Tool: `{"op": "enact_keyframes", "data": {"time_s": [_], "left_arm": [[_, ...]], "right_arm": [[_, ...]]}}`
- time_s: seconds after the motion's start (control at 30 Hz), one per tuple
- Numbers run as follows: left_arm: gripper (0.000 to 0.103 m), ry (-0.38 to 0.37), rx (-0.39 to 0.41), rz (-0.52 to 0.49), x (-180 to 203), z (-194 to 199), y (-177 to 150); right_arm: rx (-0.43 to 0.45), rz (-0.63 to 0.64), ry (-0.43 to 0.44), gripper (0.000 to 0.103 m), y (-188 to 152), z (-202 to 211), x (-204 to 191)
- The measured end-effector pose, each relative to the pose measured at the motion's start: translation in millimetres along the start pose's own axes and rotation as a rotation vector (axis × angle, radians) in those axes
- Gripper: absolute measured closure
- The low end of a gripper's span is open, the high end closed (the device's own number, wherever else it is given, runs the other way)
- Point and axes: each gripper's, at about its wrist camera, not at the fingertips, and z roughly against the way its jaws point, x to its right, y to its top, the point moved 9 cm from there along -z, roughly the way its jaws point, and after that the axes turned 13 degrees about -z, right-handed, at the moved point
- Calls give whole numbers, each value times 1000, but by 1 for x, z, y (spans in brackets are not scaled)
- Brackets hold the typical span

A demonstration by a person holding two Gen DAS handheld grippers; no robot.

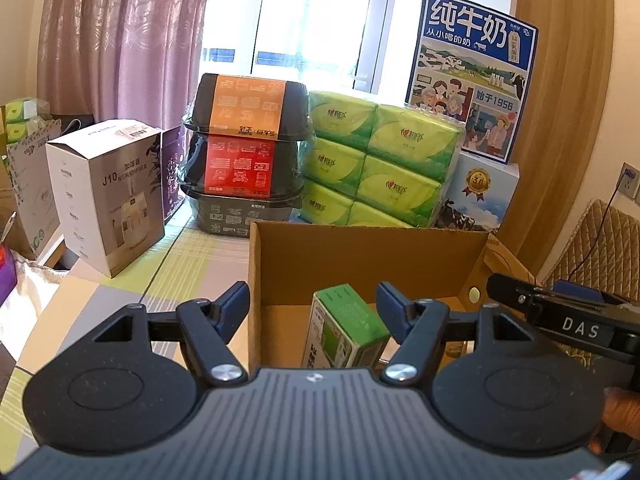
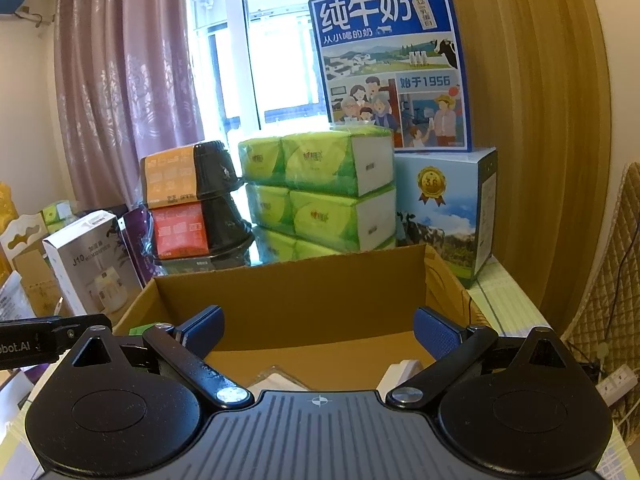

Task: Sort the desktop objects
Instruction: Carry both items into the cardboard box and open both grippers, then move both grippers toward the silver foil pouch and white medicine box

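Left gripper [image 1: 313, 307] spread wide, empty, over the cardboard box [image 1: 360, 248]. Green carton [image 1: 344, 328] lies inside, at 6 o'clock below the jaws: one item sorted. Right gripper [image 2: 318, 334] also apart, empty; pale items [image 2: 276, 380] on the box floor, unclear. Remaining objects unseen.

Green tissue packs [image 1: 376, 160], stacked 3 high, sit mid-back on the worktop [image 1: 192, 256]. Just left of them: stack of black food bowls [image 1: 244, 152] w/ orange & red labels. Further left: white humidifier box [image 1: 108, 196], purple box [image 1: 173, 176] behind it. Right of the packs: blue milk carton [image 1: 472, 76] standing on a cow-print box [image 1: 480, 196]. Behind the packs: window [image 1: 316, 16], pink curtain [image 1: 120, 36] to its left.
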Motion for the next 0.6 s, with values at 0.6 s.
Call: {"op": "enact_keyframes", "data": {"time_s": [0.6], "left_arm": [[34, 1, -18, -105, 3, 39, -12]], "right_arm": [[-5, 68, 24, 5, -19, 58, 6]]}}
